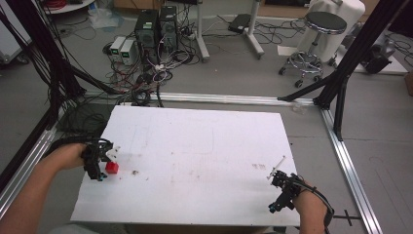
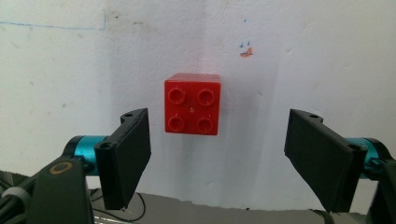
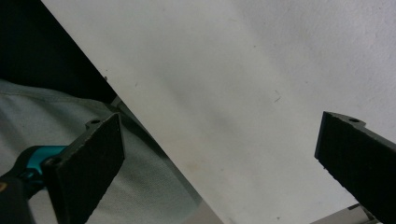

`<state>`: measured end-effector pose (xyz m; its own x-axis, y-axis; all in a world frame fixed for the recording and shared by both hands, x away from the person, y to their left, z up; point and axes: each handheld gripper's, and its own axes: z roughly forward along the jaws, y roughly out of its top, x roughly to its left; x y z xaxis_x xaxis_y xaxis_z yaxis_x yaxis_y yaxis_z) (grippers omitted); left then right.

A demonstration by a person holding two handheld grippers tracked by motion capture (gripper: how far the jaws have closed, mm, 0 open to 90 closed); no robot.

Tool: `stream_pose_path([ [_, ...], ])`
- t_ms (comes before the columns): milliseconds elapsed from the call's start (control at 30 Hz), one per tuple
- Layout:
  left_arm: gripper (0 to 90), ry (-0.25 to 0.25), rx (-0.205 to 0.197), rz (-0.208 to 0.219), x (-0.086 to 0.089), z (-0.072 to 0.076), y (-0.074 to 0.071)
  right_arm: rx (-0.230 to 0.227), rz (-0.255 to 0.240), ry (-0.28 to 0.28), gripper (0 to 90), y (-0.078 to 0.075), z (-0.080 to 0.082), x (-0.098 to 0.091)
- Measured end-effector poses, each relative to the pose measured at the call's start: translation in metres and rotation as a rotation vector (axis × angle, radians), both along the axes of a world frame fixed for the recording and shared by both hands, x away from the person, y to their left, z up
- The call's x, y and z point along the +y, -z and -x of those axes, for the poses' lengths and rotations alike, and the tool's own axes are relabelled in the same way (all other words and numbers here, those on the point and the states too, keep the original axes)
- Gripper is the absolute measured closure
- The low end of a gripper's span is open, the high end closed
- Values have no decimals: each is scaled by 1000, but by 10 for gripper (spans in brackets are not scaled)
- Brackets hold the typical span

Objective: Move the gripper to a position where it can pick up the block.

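A small red brick (image 1: 112, 167) with four studs lies on the white table (image 1: 204, 146) near its left edge. In the left gripper view the red brick (image 2: 192, 103) sits just beyond the jaws, a little left of the middle of the gap and touching neither. My left gripper (image 1: 101, 168) hovers right beside the brick, open; in its own view the left gripper (image 2: 217, 161) has its jaws spread wide. My right gripper (image 1: 278, 195) rests at the table's front right corner, and in its own view the right gripper (image 3: 219, 163) stands open over the table's edge with nothing between its jaws.
Faint smudges (image 1: 134, 172) and pen marks (image 2: 246, 50) dot the white board. Behind the table lie tangled cables (image 1: 146, 73), computer towers (image 1: 156, 27) and a stool (image 1: 316, 39). Black frame posts (image 1: 355, 53) stand at both sides. Grey cloth (image 3: 70, 121) shows below the table's front edge.
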<state>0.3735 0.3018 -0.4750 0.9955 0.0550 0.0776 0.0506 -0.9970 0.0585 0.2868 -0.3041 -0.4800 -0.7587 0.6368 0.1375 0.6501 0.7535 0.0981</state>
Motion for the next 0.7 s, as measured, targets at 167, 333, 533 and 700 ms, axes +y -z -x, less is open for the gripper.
stream_pose_path([
  [167,231,16,0,-13,-2,-4,5,-2,-4,-3,9,0,0,0],
  [333,231,26,6,-20,-4,-9,10,-2,-1,-4,9,0,0,1],
  [533,231,54,26,-38,-9,-13,24,-1,-1,-5,9,1,0,1],
  [700,231,67,23,-50,-10,-16,28,1,-2,-2,9,1,1,1],
])
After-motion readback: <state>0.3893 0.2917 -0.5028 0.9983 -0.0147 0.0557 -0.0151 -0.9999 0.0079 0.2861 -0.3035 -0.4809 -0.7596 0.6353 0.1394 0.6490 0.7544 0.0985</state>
